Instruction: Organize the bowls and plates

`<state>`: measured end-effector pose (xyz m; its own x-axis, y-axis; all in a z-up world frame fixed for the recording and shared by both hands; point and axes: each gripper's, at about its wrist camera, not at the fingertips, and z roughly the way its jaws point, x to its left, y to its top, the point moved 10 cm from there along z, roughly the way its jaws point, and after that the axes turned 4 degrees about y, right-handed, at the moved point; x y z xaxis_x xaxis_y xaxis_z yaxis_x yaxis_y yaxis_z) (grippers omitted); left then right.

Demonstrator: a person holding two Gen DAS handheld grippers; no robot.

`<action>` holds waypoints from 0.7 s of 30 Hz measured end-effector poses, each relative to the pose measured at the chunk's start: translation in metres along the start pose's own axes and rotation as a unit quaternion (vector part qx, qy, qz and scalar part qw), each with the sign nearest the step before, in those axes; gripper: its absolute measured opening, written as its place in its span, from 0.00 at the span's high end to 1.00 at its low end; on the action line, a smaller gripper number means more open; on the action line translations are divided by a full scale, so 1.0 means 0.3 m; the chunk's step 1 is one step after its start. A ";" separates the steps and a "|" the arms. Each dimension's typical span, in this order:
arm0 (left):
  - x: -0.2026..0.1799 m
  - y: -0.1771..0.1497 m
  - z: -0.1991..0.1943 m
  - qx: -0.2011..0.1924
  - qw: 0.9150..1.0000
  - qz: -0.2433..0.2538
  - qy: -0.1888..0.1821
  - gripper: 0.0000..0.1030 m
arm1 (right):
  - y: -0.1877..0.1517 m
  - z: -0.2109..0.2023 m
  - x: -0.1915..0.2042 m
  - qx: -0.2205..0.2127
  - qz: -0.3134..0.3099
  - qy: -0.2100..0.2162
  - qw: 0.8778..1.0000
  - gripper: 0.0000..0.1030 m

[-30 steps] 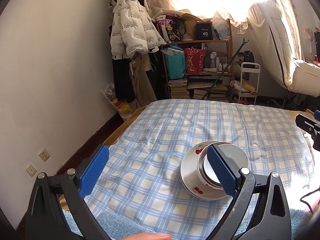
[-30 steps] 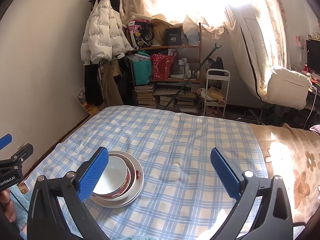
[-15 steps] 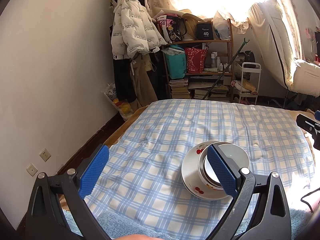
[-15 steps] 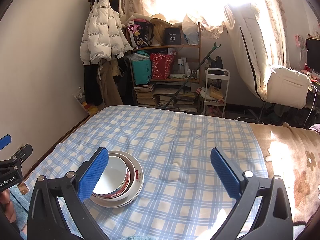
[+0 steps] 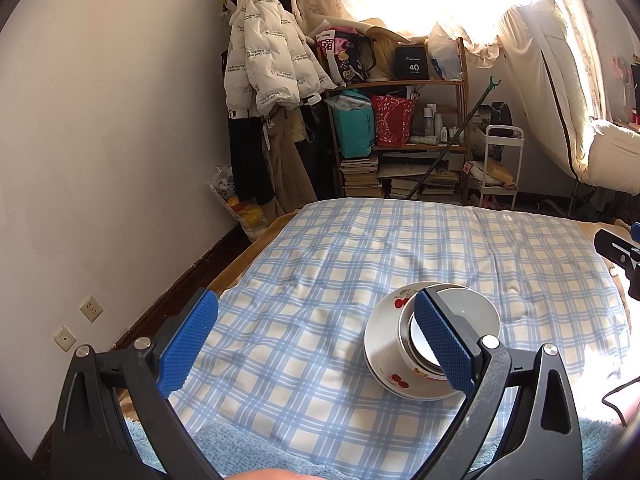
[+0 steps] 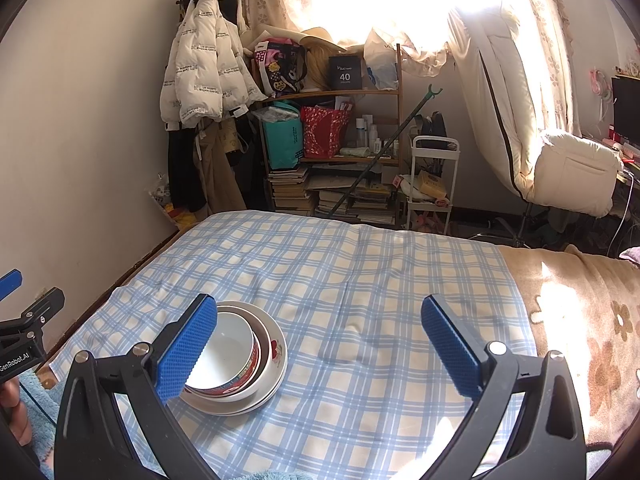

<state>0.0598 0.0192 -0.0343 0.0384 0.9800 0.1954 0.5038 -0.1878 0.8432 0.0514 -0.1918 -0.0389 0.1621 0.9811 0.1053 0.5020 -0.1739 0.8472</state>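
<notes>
Nothing moved: both tongs (image 5: 316,340) (image 6: 320,346) stay wide, holding nothing.

Readable text is sparse. A dark box (image 6: 345,74) on the top shelf of the wooden rack bears the number "40" in white, with a small line of script above it too fine to read; the same box (image 5: 414,64) shows "40" in the left wrist view. The left tongs' body (image 6: 16,360), at the edge of the right wrist view, carries a white label, "GenRobot.AI". The white puffer jacket (image 6: 204,72) has repeated dark printed lettering, illegible.
</notes>
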 end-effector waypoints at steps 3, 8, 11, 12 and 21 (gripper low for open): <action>0.000 0.000 0.000 0.000 1.000 0.000 0.000 0.06 | 0.000 0.000 0.000 0.000 0.000 0.000 1.000 0.00; 0.000 0.000 0.000 0.000 1.000 0.000 0.000 0.06 | 0.000 0.000 0.001 0.000 0.000 0.000 1.000 0.00; 0.004 0.001 0.000 0.000 1.000 0.000 0.001 0.06 | 0.000 0.000 0.000 0.000 0.001 0.000 1.000 0.00; 0.007 0.002 0.000 0.000 1.000 0.000 0.002 0.06 | 0.000 0.000 0.000 0.000 0.001 0.000 1.000 0.00; 0.006 0.000 -0.001 0.001 1.000 0.000 0.000 0.06 | 0.000 0.001 0.002 0.001 0.001 0.000 1.000 0.00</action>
